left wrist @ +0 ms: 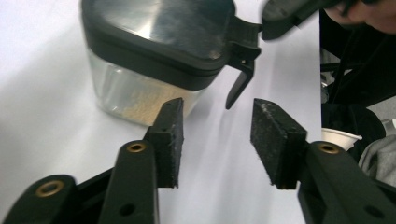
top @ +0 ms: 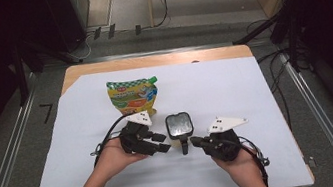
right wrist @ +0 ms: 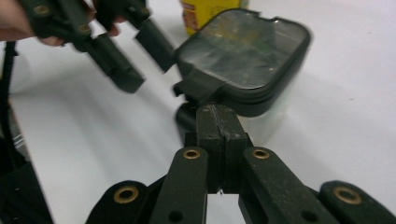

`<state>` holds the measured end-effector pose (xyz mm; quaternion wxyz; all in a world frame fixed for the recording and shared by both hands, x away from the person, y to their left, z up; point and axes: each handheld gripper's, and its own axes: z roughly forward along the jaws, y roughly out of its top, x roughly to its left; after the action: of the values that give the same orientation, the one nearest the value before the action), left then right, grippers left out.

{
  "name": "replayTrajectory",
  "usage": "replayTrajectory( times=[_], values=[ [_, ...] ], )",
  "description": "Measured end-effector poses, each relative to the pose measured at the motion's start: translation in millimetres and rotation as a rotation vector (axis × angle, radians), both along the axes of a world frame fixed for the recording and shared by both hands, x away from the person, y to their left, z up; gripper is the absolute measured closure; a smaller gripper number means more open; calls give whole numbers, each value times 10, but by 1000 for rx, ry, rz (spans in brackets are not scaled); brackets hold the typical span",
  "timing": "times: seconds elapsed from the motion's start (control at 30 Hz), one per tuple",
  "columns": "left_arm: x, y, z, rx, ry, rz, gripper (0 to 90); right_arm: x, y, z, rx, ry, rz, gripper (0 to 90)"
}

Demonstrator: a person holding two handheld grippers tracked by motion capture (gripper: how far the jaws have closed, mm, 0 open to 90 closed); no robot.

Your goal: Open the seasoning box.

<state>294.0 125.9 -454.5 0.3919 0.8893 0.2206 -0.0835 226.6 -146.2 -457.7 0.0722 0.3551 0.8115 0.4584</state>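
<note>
A clear square container [top: 178,124] with a black lid [left wrist: 159,32] stands mid-table, and pale powder shows in its bottom. A black latch [left wrist: 239,86] hangs off the lid's near side. My left gripper [top: 162,143] sits just left of the container. It is open, with nothing between its pads [left wrist: 217,116]. My right gripper [top: 195,140] is shut, with its pads pressed together. Its tip [right wrist: 218,114] is right at the lid's latch tab. A yellow-green pouch [top: 133,96] stands behind the container.
A white sheet [top: 234,88] covers the wooden table [top: 149,61]. Open sheet lies to the right and left of the hands. A white paper cup [left wrist: 338,137] sits low beyond the table edge. Metal rails [top: 317,115] run along both sides.
</note>
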Motion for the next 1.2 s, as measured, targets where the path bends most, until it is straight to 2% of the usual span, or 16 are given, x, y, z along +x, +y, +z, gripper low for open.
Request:
replayTrajectory(
  times=[0.27, 0.5, 0.77, 1.03, 1.2],
  values=[
    [33, 45, -11, -16, -8, 18, 481, -101, 153, -24, -9, 3, 42, 900],
    [60, 66, -33, -10, -3, 39, 446, -92, 333, -151, -41, 28, 91, 900],
    [75, 94, -31, -21, -3, 50, 440, -63, 434, -240, -67, 38, 70, 900],
    [85, 99, -32, -13, -8, 53, 431, -37, 419, -266, -74, 41, 59, 900],
    [97, 113, -30, -15, 2, 69, 423, -40, 396, -264, -86, 32, 45, 900]
  ],
)
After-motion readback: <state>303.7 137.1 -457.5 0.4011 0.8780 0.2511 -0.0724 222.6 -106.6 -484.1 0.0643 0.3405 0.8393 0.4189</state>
